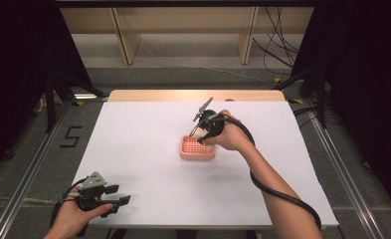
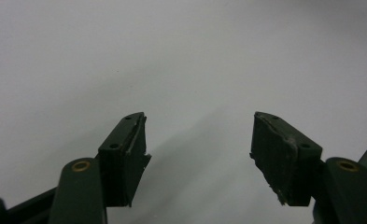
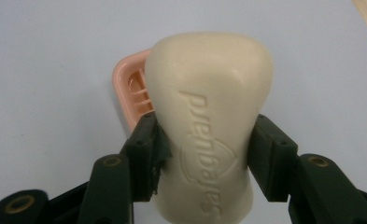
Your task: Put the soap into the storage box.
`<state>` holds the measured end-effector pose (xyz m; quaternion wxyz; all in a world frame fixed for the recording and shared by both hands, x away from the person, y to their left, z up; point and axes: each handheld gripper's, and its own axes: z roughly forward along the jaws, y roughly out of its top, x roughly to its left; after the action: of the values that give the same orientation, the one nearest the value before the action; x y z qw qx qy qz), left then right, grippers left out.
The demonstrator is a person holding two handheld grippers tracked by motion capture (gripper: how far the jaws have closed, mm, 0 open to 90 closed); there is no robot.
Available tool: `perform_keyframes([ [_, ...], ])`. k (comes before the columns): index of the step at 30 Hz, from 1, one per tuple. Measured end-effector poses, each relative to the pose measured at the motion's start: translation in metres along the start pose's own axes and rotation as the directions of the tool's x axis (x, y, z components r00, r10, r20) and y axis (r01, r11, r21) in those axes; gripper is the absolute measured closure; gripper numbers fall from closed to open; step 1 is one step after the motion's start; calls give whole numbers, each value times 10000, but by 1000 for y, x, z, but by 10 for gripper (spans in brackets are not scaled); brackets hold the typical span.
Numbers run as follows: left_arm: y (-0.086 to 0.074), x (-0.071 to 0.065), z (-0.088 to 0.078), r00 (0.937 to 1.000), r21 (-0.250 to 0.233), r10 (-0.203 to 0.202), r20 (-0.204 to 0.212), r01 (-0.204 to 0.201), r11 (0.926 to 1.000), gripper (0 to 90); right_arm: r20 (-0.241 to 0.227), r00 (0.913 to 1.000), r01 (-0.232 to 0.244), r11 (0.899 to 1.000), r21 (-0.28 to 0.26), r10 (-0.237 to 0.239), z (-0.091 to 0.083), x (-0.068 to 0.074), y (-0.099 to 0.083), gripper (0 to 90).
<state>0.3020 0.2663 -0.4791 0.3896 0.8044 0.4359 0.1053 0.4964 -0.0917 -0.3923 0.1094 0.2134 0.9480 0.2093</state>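
Note:
A cream bar of soap (image 3: 209,126) with embossed lettering is clamped between the jaws of my right gripper (image 3: 204,154), which is shut on it. Behind and below the soap lies a pink slotted soap dish (image 3: 132,95). From above, the right gripper (image 1: 203,130) hovers at the back edge of the pink soap dish (image 1: 198,149) near the table's middle; the soap itself is hard to make out there. My left gripper (image 1: 118,195) rests at the front left corner of the table, open with nothing between its fingers (image 2: 125,154).
A white sheet (image 1: 148,149) covers the table, with a wooden strip (image 1: 193,95) showing along the far edge. The right gripper's black cable (image 1: 282,196) loops along the forearm. Dark frames and floor rails flank the table.

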Motion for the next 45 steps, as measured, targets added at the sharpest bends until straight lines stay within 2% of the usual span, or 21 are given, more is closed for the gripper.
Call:
perform_keyframes([
  [3, 0, 1, -1, 9999, 54, 170, 14, -170, 9998, 353, -21, 10000, -16, 10000, -7, 16, 2, 0, 1, 504],
  [5, 0, 0, 0, 10000, 15, 12, 13, -12, 10000, 353, -43, 10000, -78, 10000, -52, 78, 3, 0, 1, 505],
  [14, 0, 0, -1, 10000, 18, 37, 30, -37, 10000, 353, -156, 9999, -55, 10000, -69, 54, 11, 0, 1, 504],
  [15, 1, 1, -2, 9997, 59, 152, 165, -153, 9999, 353, -162, 9998, -71, 9999, -90, 69, 11, 0, 1, 504],
  [17, 0, 0, 0, 10000, 16, 53, 6, -53, 10000, 353, -132, 9998, -155, 9998, -95, 154, 12, 0, 1, 504],
  [19, 0, 0, 0, 10000, 52, 58, 18, -58, 10000, 353, -162, 9997, -159, 9998, -103, 157, 13, 0, 1, 504],
  [20, 0, 1, -1, 9998, 71, 186, 64, -187, 9998, 353, -174, 9997, -151, 9999, -84, 149, 13, 0, 1, 504],
  [21, 1, 0, -1, 9997, 7, 97, 217, -97, 10000, 353, -165, 9998, -150, 9998, -107, 149, 14, 0, 1, 504],
  [24, 1, 0, -1, 9997, -8, 99, 206, -99, 10000, 353, -162, 9996, -230, 9997, -97, 228, 15, 0, 1, 504],
  [26, 1, 1, -1, 9997, 97, 226, 100, -226, 9997, 353, -111, 9999, -133, 9999, -101, 131, 15, -2, 1, 504],
  [27, 0, 0, 0, 10000, 1, -2, 1, 2, 10000, 353, -166, 9998, -124, 9998, -121, 122, 15, -2, 1, 504],
  [31, 0, 0, -1, 9998, -31, 69, 190, -69, 10000, 353, -170, 9998, -71, 9998, -161, 68, 16, -2, 1, 504],
  [33, 1, 1, -1, 9998, 60, 149, 100, -149, 9999, 353, -197, 9998, -77, 9999, -149, 74, 15, -2, 1, 504],
  [34, 0, 0, 0, 10000, 0, -5, 10, 5, 10000, 353, -168, 9998, -101, 9998, -148, 99, 16, -2, 1, 504],
  [38, 0, 0, -1, 9999, 26, 33, 106, -33, 10000, 353, -232, 9997, -75, 9998, -176, 71, 17, -3, 1, 505],
  [40, 0, 0, -1, 9998, -70, 59, 189, -58, 10000, 353, -222, 9995, -207, 9997, -152, 203, 19, -3, 0, 504],
  [42, 1, 1, -2, 9998, -21, 118, 133, -118, 9999, 353, -268, 9994, -239, 9996, -115, 235, 20, -2, -1, 504],
  [43, 1, 2, -2, 9999, -10, 128, 108, -128, 9999, 353, -254, 9997, -31, 9998, -174, 27, 21, -4, -1, 504],
  [45, 0, 1, -2, 9999, -7, 92, 136, -92, 10000, 353, -283, 9996, -27, 9999, -158, 22, 22, -4, -1, 504],
])
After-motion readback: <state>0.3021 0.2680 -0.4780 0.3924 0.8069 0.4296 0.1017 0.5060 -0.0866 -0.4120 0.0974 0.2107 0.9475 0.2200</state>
